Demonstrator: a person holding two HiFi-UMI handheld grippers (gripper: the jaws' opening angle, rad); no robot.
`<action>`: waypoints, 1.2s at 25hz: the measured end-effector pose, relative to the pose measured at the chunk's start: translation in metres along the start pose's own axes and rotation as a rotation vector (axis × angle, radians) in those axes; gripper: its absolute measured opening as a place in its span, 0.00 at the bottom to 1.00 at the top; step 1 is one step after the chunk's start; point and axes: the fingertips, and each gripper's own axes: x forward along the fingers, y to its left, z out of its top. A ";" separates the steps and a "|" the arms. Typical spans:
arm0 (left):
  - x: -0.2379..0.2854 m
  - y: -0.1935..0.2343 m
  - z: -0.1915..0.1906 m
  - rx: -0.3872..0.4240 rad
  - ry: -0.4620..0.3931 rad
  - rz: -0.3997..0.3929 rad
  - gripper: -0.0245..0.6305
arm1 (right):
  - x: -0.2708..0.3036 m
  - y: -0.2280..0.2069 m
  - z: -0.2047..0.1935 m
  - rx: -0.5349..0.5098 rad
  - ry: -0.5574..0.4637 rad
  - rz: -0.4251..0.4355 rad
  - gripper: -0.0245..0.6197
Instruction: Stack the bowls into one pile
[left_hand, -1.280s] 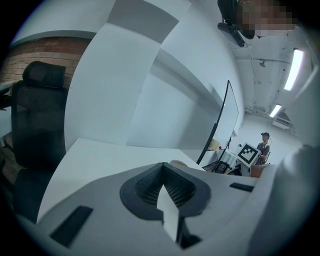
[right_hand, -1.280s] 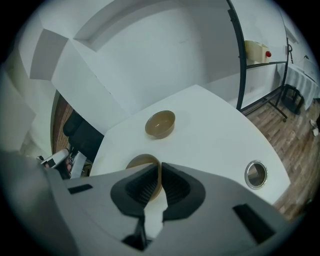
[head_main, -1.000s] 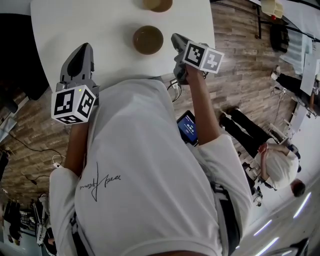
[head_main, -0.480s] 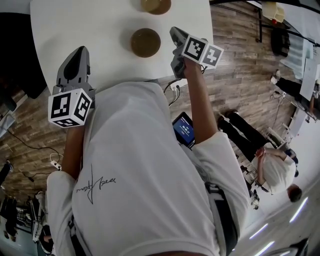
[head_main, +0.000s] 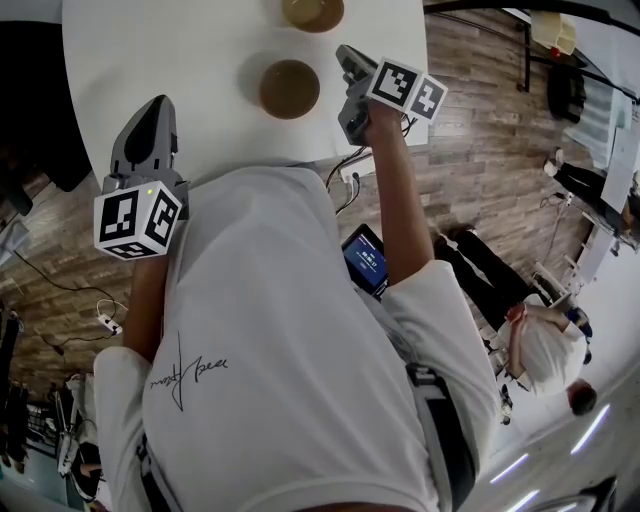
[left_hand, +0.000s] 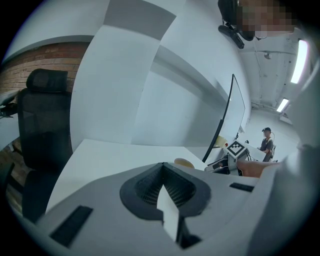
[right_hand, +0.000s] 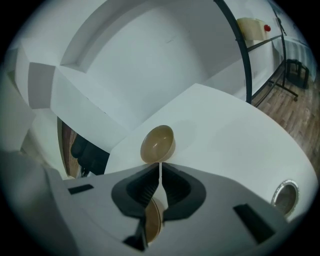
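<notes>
The right gripper (head_main: 345, 58), jaws clenched on nothing, has slid further in from the table's (head_main: 150, 50) near edge, past the near bowl (head_main: 290, 88) toward the far bowl (head_main: 312, 12), while the left gripper (head_main: 155, 108) waits closed and empty, so I'd say stacking hasn't begun.

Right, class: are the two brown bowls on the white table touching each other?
Apart. The head view shows a strip of bare white table between the nearer bowl and the farther bowl at the top edge.
</notes>
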 end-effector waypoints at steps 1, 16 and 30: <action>0.000 0.000 0.001 -0.002 -0.002 0.003 0.05 | 0.001 0.000 0.000 0.020 -0.001 0.010 0.06; 0.001 -0.001 -0.004 -0.001 0.037 0.017 0.05 | 0.026 -0.009 0.011 0.294 0.005 0.127 0.13; 0.008 0.003 -0.006 -0.010 0.070 0.017 0.05 | 0.046 -0.017 0.013 0.518 0.019 0.195 0.17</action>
